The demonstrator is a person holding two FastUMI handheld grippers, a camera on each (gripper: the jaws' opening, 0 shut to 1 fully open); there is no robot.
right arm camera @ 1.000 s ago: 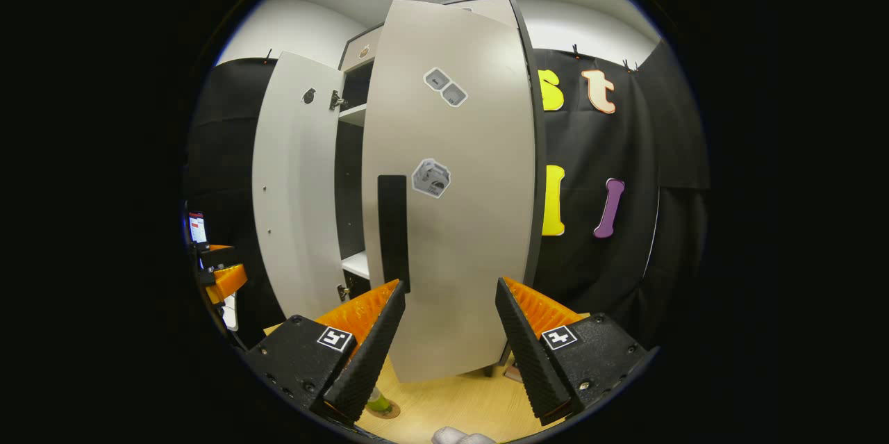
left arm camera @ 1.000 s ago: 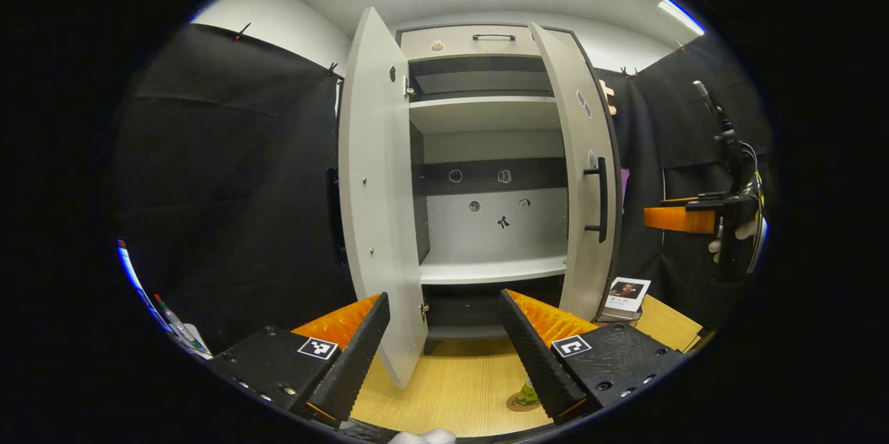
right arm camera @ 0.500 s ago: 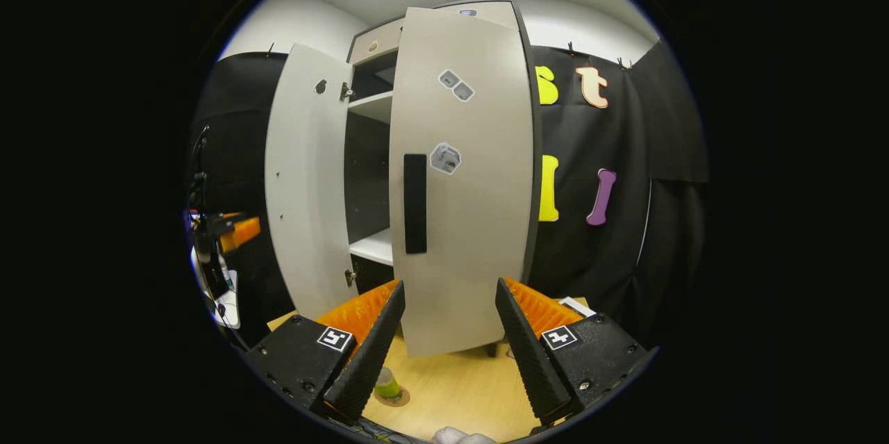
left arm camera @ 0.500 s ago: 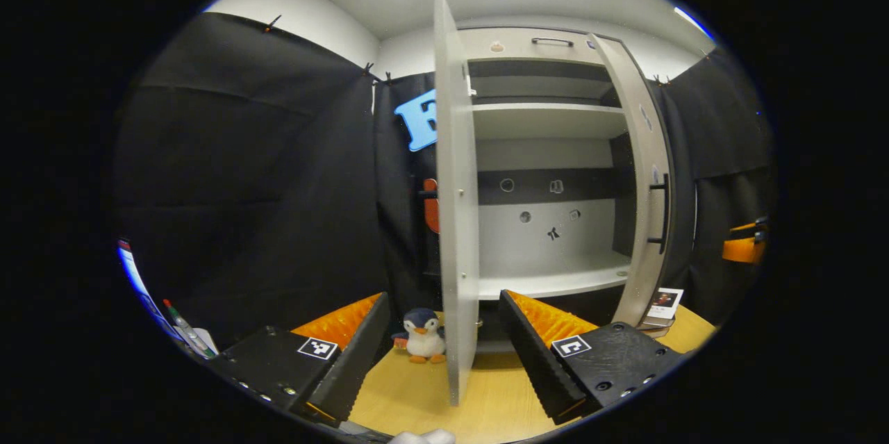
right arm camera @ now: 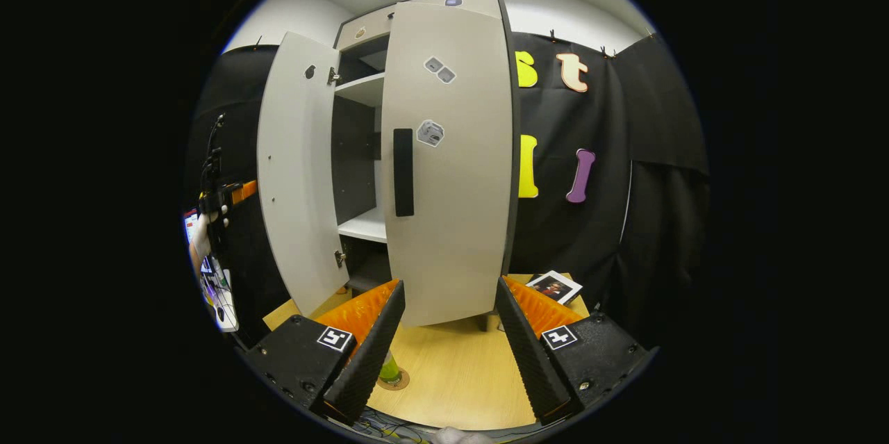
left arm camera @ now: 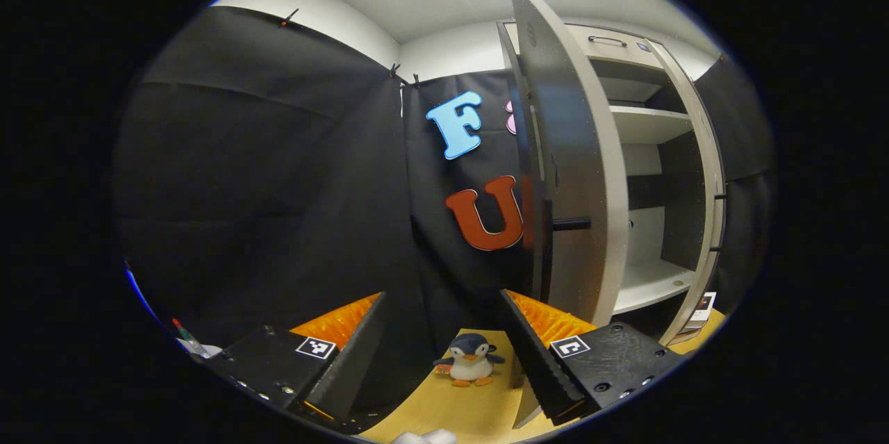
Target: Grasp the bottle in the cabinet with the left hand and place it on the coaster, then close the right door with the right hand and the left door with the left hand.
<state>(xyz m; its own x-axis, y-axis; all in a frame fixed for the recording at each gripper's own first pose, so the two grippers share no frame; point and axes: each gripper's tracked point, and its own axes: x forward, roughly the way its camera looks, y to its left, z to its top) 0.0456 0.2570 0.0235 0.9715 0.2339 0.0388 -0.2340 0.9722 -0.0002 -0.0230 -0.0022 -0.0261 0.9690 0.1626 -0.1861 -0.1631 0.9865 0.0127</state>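
Bottle (right arm camera: pixel 387 366) stands on its coaster (right arm camera: pixel 394 381) on the bench (right arm camera: pixel 451 374), lower centre of your right gripper view. Your right claw (right arm camera: pixel 444 333) is spread before the nearly closed right door (right arm camera: pixel 451 173). Your left claw (left arm camera: pixel 437 347) is spread, empty, beside the left door (left arm camera: pixel 576 173); a toy penguin (left arm camera: pixel 469 360) sits between its fingers.

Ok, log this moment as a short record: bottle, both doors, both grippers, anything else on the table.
bottle: green bottle stands on the coaster, on the wooden table
right door: right door ajar, black handle facing the right gripper
left door: left door swung wide open
right gripper: right gripper open, empty, short of the right door
left gripper: left gripper open, empty, beside the left door's outer face
other: penguin toy; photo card
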